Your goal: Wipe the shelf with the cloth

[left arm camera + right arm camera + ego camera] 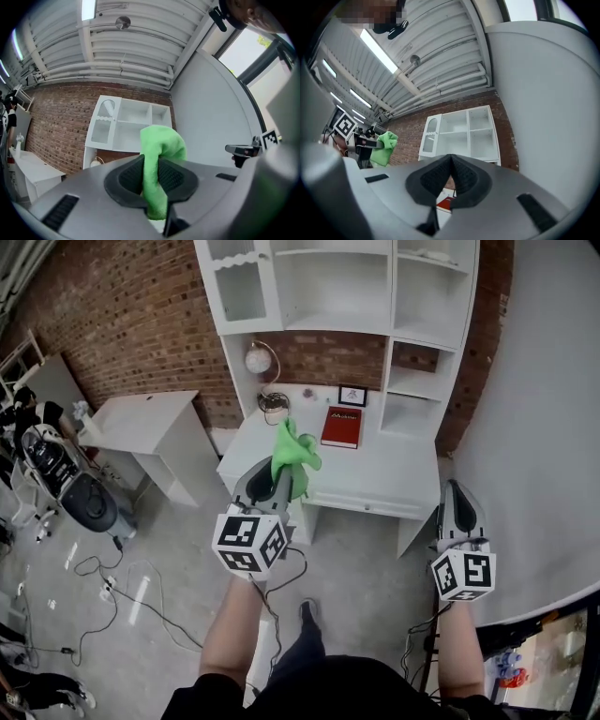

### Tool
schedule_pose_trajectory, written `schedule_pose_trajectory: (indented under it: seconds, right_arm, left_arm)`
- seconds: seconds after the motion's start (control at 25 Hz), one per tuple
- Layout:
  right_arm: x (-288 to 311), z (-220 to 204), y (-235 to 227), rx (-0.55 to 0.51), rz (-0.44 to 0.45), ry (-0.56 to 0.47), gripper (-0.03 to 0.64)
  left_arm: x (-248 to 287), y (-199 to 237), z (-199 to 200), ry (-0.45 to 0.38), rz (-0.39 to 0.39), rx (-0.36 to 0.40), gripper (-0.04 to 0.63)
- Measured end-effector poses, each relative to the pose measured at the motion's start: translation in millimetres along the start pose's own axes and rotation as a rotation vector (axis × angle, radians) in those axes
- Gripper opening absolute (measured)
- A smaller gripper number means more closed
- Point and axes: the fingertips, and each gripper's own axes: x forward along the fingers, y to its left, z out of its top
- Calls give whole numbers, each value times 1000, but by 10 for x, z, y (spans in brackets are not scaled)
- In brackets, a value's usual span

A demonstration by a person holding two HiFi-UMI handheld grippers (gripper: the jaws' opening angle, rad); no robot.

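A bright green cloth (294,452) is pinched in my left gripper (284,474), whose jaws are shut on it; in the left gripper view the cloth (158,161) bulges up between the two dark pads. The white shelf unit (349,285) stands on a white desk (375,474) against the brick wall, ahead of both grippers. My right gripper (457,494) hangs at the desk's right front corner, its jaws shut with nothing between them. From the right gripper view the shelf unit (461,132) shows above the jaws and the cloth (383,148) at the left.
On the desk lie a red book (341,426), a small framed picture (352,396) and a round lamp (259,359). A second white table (141,420) stands to the left. Cables (122,592) trail over the floor. A curved white wall (544,427) rises on the right.
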Motion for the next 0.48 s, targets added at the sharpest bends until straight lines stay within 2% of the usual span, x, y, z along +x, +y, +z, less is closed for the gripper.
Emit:
schedule_pose_trajectory:
  seconds: [0.08, 0.2, 0.4, 0.48]
  right_arm:
    - [229, -55, -24, -56, -24, 5, -5]
    - [662, -60, -31, -81, -43, -10, -5]
    - [1504, -159, 116, -129, -21, -14, -5]
    - [1804, -249, 191, -116, -17, 0, -5]
  left_arm:
    - [251, 179, -36, -10, -10, -19, 57]
    - [696, 471, -91, -14, -33, -58, 57]
    - [1424, 1033, -152, -9, -74, -98, 57]
    - [1661, 1276, -163, -9, -84, -103, 57]
